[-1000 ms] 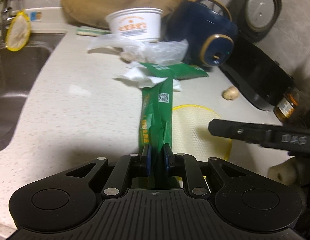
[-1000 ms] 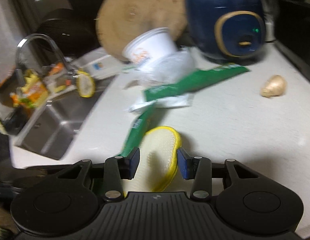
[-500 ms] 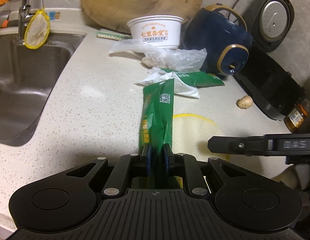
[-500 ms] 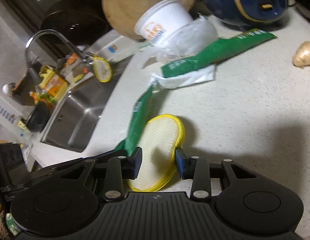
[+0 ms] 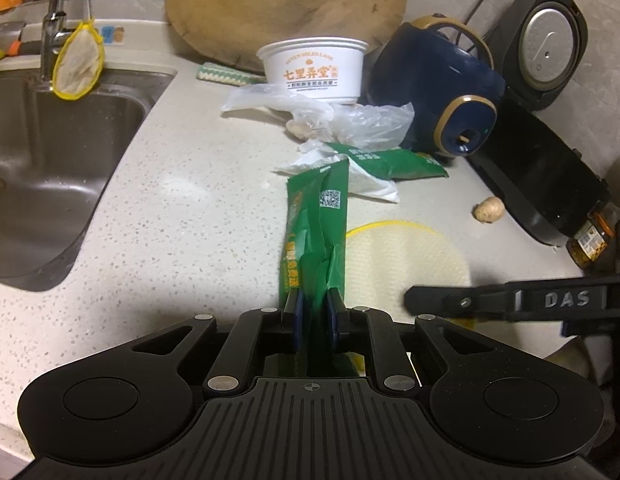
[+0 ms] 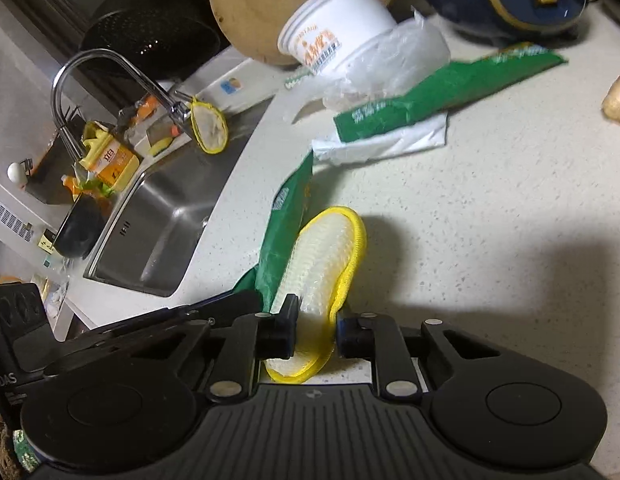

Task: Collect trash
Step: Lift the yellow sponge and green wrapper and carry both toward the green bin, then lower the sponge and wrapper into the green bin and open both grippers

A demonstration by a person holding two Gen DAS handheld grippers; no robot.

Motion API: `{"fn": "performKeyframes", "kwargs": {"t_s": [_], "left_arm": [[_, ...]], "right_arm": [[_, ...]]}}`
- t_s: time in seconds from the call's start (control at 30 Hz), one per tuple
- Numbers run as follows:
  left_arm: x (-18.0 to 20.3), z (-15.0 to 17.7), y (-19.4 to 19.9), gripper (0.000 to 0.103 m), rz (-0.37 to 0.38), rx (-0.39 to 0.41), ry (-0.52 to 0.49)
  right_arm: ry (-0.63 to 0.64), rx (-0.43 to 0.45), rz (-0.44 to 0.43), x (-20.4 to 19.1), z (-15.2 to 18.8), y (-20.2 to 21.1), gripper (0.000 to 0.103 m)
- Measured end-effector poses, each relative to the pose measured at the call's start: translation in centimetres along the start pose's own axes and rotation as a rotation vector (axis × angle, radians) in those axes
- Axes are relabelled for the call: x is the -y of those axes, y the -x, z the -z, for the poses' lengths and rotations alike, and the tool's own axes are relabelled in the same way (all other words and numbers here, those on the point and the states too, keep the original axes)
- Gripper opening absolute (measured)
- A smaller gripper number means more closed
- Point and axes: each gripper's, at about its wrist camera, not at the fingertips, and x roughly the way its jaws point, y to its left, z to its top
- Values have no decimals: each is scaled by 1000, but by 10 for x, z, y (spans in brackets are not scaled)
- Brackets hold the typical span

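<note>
Left tongs, nearly shut, pinch the near end of a long green wrapper lying on the speckled worktop. Right tongs, whose jaws have just been closing, now grip the yellow-edged mesh pad just right of the wrapper. The wrapper looks light, thin, crinkly and slippery; an end grip suits it, though it may flop. The pad looks soft and springy. Farther off lie a second green wrapper, a clear bag and a white tub.
</note>
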Motion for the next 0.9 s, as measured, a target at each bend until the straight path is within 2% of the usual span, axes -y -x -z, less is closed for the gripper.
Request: {"fn": "performKeyframes", "kwargs": {"t_s": [0.27,0.4,0.53,0.7,0.8,0.9], "left_arm": [[-4,5,31,14,20,41,-38],[-16,15,70,14,24,74,-54],[-33,37,115,14,36,69,-87],[-65,80,165,14,60,-1,-112],[-88,110,177,14,30,-95,-139],[-111,140,170,14,10,-212,-107]], "right_arm": [[53,110,60,-8,8,40,17],[65,121,50,-20,26,55,17],[116,112,39,-45,57,62,17],[183,82,10,-79,107,66,17],[205,19,12,-90,139,58,17],[187,-78,33,-87,165,40,17]]}}
